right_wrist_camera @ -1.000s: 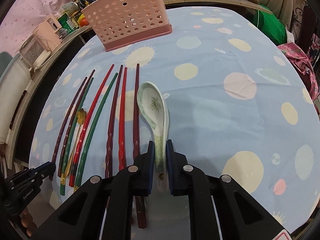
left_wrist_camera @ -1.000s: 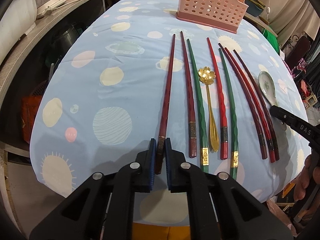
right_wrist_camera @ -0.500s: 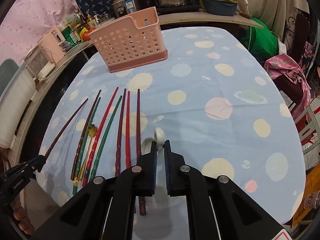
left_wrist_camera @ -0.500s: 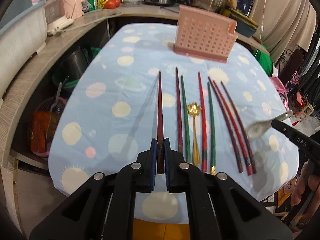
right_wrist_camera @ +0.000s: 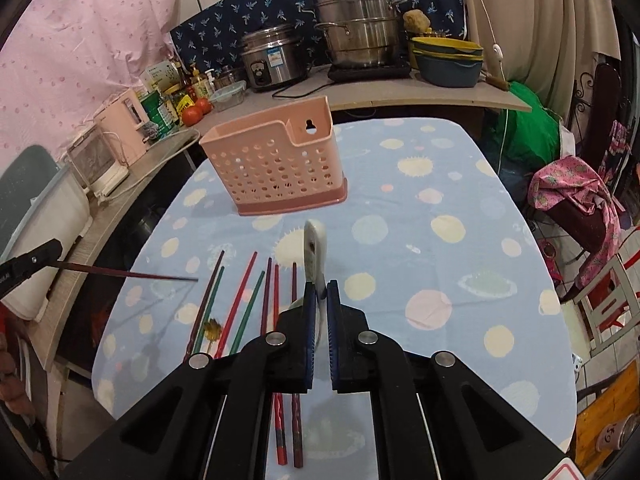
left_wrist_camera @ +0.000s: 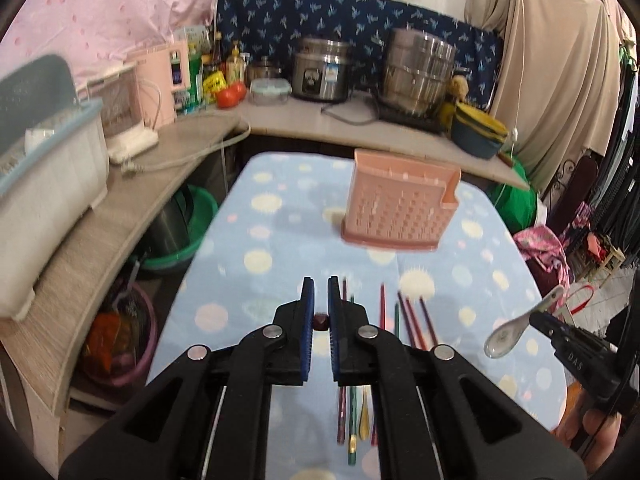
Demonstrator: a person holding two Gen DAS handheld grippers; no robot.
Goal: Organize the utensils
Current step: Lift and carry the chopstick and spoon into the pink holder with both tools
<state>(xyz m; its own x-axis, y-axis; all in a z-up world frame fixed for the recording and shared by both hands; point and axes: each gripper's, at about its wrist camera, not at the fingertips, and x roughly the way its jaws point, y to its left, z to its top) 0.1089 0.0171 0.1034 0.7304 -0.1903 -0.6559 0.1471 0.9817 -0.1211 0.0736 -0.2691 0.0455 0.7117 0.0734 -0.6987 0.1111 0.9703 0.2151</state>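
My left gripper point(left_wrist_camera: 319, 294) is shut on a dark red chopstick point(left_wrist_camera: 320, 321), seen end-on between the pads; in the right wrist view that chopstick point(right_wrist_camera: 132, 274) sticks out level above the table. My right gripper point(right_wrist_camera: 319, 294) is shut on the handle of a white ceramic spoon point(right_wrist_camera: 314, 252), lifted off the table; it also shows in the left wrist view point(left_wrist_camera: 510, 334). The pink perforated utensil holder point(left_wrist_camera: 398, 210) stands upright at the table's far end, ahead of both grippers. Several red, dark red and green chopsticks point(right_wrist_camera: 244, 304) and a gold flower spoon point(right_wrist_camera: 211, 330) lie on the cloth.
The table has a light blue spotted cloth point(right_wrist_camera: 440, 264). A counter point(left_wrist_camera: 120, 200) runs along the left and back with pots point(left_wrist_camera: 420, 76), bottles and a white dish rack point(left_wrist_camera: 48, 160). A green basin point(left_wrist_camera: 192, 232) sits below. Chairs with cloth point(right_wrist_camera: 576, 200) stand at right.
Both grippers have risen and tilted up from the table. The left carries its chopstick and the right carries the spoon, both clear of the cloth; the holder now sits ahead in view.
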